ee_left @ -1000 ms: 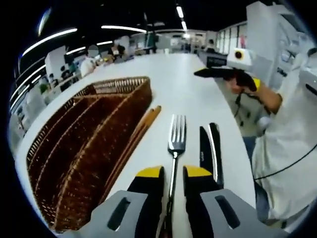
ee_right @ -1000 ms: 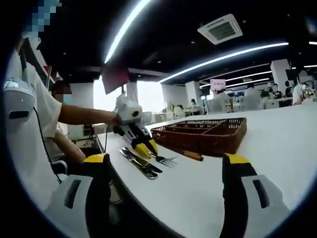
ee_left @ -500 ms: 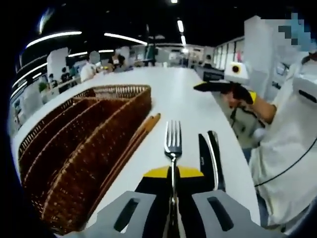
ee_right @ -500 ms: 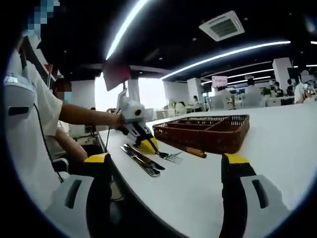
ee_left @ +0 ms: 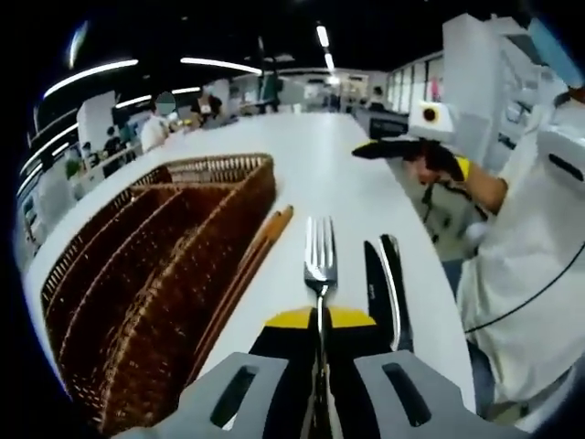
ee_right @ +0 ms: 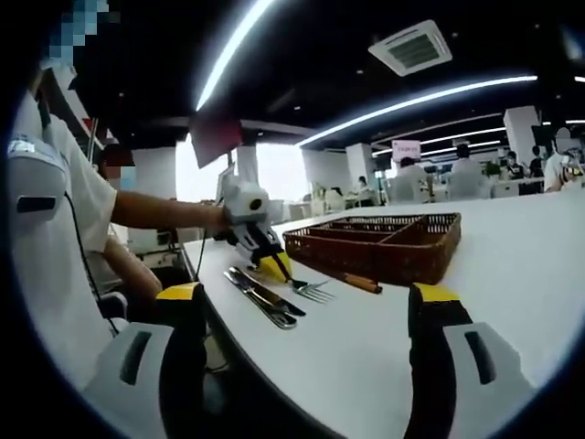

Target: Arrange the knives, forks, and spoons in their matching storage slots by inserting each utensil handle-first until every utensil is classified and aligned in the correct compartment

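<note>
The left tool (ee_left: 319, 322) is clenched on the fork (ee_left: 319, 257) beside the wicker tray (ee_left: 155, 256); the right tool (ee_right: 306, 302) hangs released above the surface (ee_right: 512, 247).

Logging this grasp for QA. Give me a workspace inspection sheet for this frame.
Surface: white table, long, bare beyond the job's things.
Job's things: wicker tray with empty compartments; fork; two dark-handled knives beside the fork; wooden-handled utensil along the tray wall.
Clutter: nothing seen.
Grippers: left claw shut on the fork's handle; right claw open, held off the table's edge.
Cables: black cable across the person's white shirt.
Surroundings: open hall, ceiling strip lights, other people at far tables.
</note>
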A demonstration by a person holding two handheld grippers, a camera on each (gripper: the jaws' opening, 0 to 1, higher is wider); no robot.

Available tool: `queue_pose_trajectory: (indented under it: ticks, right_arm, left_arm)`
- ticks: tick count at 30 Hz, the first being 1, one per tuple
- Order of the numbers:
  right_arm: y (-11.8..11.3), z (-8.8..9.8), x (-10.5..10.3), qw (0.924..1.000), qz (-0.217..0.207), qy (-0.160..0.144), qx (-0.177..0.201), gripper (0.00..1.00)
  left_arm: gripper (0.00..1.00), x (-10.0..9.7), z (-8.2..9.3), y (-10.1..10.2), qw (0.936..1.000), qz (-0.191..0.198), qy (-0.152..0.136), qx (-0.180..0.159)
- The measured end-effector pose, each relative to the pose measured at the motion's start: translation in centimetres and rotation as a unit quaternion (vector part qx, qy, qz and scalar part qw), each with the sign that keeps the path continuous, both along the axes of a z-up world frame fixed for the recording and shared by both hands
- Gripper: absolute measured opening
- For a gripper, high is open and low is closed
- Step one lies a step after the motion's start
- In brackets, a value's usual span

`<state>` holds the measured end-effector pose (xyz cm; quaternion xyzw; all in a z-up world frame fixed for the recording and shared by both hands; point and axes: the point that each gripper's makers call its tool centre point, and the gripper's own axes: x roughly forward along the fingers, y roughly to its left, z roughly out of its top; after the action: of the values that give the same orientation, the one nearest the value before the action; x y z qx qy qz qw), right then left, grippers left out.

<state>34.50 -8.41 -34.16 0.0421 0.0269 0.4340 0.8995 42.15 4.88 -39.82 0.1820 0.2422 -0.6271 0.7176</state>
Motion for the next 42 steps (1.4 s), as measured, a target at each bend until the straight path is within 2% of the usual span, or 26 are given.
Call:
queue_pose_trajectory:
  ticks: [7,15,21,32,33,36,40,42]
  right_arm:
    - [0.4,-0.1,0.0,1.0000,0.002,-0.001,-0.006,0.94]
    - [0.5,0.3,0.1,1.0000,0.004,-0.005,-0.001,0.94]
    - [0.5,0.2,0.0,1.0000,0.003,-0.005,0.000,0.94]
    - [0.0,0.2,-0.1,1.0000,-0.005,-0.007,0.006,0.93]
    - [0.0,0.3,-0.1,0.9999,-0.005,-0.007,0.007,0.93]
    - [-0.2,0.2,-0.1,0.9999,-0.008,-0.008,0.004,0.93]
    - [-0.4,0.2,-0.1,0.9998,-0.014,-0.013,0.004,0.93]
    - [-0.6,0.3,0.0,0.9997,-0.018,-0.013,0.006,0.93]
  left_arm:
    - [0.02,0.5,0.9,0.3,0.9999,0.008,-0.008,0.002]
    - [0.02,2.6,4.3,0.5,0.9994,0.028,-0.021,-0.001]
    - [0.02,3.9,5.7,0.3,0.9987,0.033,-0.039,-0.003]
    - [0.02,5.2,6.3,0.3,0.9988,0.035,-0.035,0.005]
    - [0.02,5.5,6.7,0.3,0.9984,0.036,-0.043,0.003]
    - [0.02,6.2,7.2,0.5,0.9984,0.041,-0.040,0.004]
    - [0.02,7.1,7.2,0.6,0.9982,0.049,-0.034,0.003]
    - [0.02,7.7,7.0,0.7,0.9979,0.050,-0.040,0.006]
